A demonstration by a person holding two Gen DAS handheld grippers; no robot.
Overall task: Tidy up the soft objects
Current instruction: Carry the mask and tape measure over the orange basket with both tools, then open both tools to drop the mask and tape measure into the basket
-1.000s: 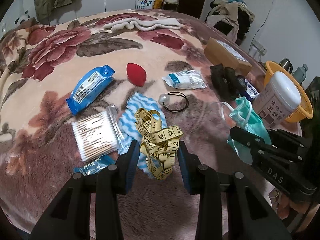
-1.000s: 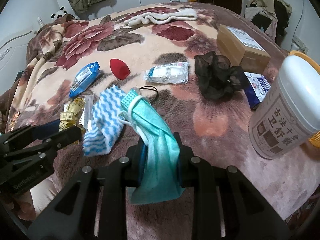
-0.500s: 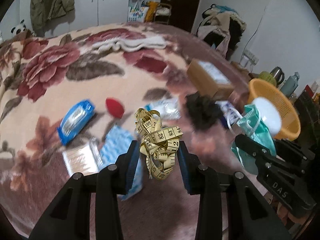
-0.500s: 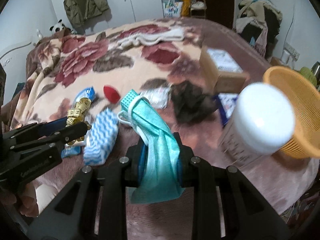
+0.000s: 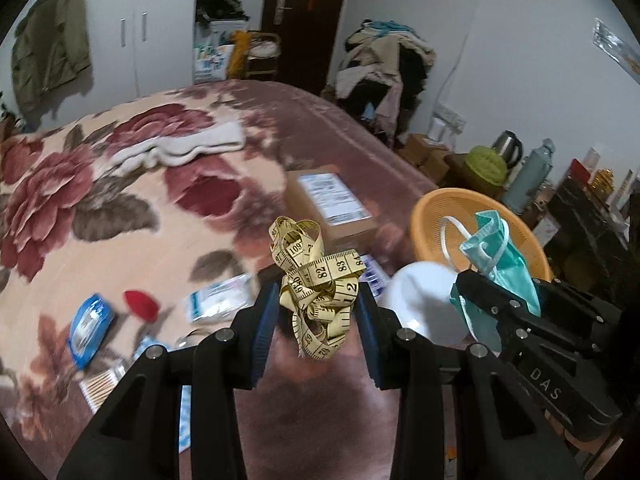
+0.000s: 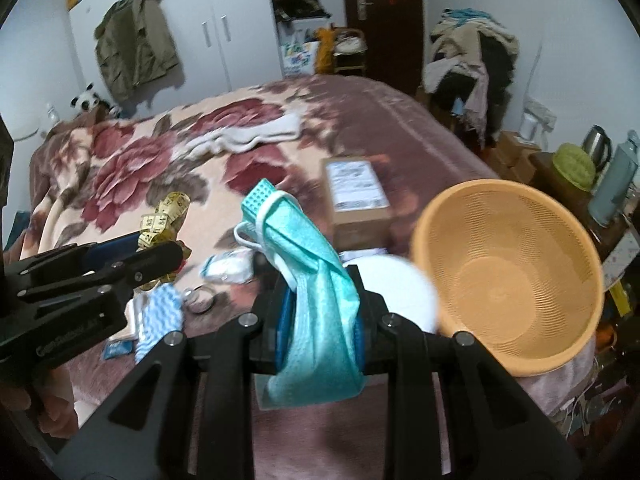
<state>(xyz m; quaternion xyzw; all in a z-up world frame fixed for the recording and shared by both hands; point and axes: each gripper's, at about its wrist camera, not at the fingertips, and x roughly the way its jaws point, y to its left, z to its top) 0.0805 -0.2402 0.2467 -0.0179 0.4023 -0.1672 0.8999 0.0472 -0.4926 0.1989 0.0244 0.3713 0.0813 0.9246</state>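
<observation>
While the left gripper [image 5: 316, 312] is clamping a tangled measuring tape [image 5: 318, 280], the right gripper [image 6: 322, 312] is pinching a teal face mask [image 6: 316, 304] near the orange basket [image 6: 508, 276].

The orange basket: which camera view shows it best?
The right wrist view shows the orange basket best: its whole rim and its inside, with nothing in it, face the camera. In the left wrist view the basket is farther off, and the teal face mask held in the right tongs covers part of it.
</observation>
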